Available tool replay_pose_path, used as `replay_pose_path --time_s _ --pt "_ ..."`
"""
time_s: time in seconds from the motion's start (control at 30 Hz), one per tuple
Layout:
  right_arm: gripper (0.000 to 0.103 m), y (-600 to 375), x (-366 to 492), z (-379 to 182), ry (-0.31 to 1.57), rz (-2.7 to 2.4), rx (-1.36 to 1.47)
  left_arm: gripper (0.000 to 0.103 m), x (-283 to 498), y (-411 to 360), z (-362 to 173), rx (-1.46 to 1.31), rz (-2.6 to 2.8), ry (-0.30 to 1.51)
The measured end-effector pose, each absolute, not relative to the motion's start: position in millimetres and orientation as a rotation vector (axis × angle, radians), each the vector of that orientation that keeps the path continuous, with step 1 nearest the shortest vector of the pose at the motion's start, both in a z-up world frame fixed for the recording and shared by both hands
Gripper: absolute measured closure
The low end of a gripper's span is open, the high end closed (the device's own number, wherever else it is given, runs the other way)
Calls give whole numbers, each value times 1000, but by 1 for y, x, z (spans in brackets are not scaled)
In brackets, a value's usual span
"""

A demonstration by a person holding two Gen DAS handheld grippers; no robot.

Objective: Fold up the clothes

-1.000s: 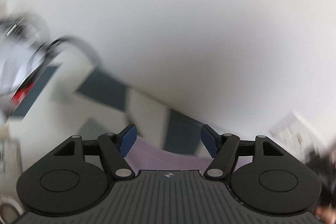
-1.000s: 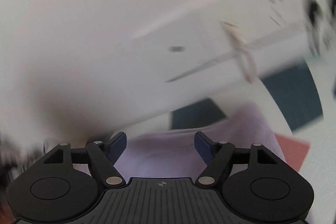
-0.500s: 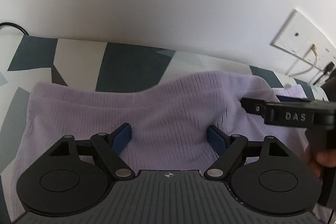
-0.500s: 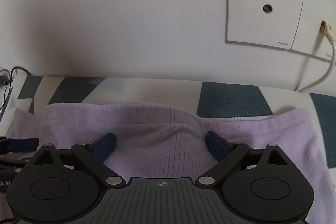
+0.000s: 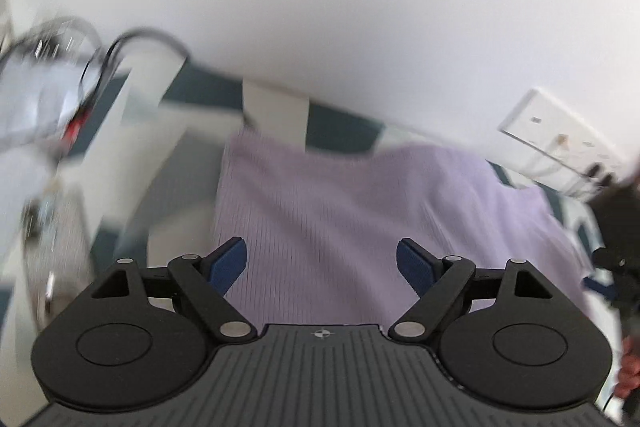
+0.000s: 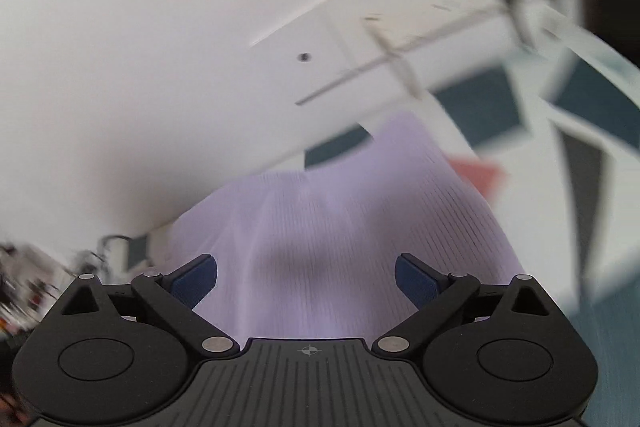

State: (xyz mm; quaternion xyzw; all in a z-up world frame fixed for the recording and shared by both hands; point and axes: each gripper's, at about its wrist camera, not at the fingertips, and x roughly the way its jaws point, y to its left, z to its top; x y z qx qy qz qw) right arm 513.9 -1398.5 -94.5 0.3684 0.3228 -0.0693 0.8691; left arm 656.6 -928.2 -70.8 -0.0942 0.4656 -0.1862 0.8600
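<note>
Left claw (image 5: 320, 263) and right claw (image 6: 306, 277) wide open, empty, above lilac garment (image 5: 360, 219); no legible writing.

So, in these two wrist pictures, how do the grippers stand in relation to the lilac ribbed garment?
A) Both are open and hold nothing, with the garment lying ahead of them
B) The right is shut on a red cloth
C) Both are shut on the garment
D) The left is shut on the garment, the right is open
A: the left gripper and the right gripper both show blue pads wide apart, with the lilac garment seen between them, ungripped.
</note>
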Motion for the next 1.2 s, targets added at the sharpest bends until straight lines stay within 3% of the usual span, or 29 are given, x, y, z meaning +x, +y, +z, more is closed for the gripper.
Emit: replay_pose_path --time_s 0.3,0.4,0.67,0.73,0.8,0.87,0.9,1.07,1.2 --pt "7 -1374 370 -122 671 -399 1036 19 555 -870 -104 -424 -388 1159" --pt "10 -1383 357 -141 633 -458 1161 19 555 -859 -127 -539 -395 1222" --pt "25 -1401 371 -164 536 -529 1236 21 572 -861 -160 -675 -281 1157" --pt "32 -1400 380 -173 551 -535 1250 33 576 -862 -155 -669 -255 1134" --pt "60 -1395 380 -170 526 -547 1231 62 579 -861 -146 -646 -240 1110" --pt "76 -1396 380 -166 535 -526 1211 73 581 -859 -137 -622 -225 1086" --pt "78 -1396 378 -160 528 -516 1191 79 583 -858 -133 -610 -217 1074" --pt "82 -1383 356 -103 422 -478 1049 82 583 -848 -124 -590 -201 1057" --pt "82 -1375 339 -132 549 -543 1113 81 574 -843 -141 -525 -207 1116"
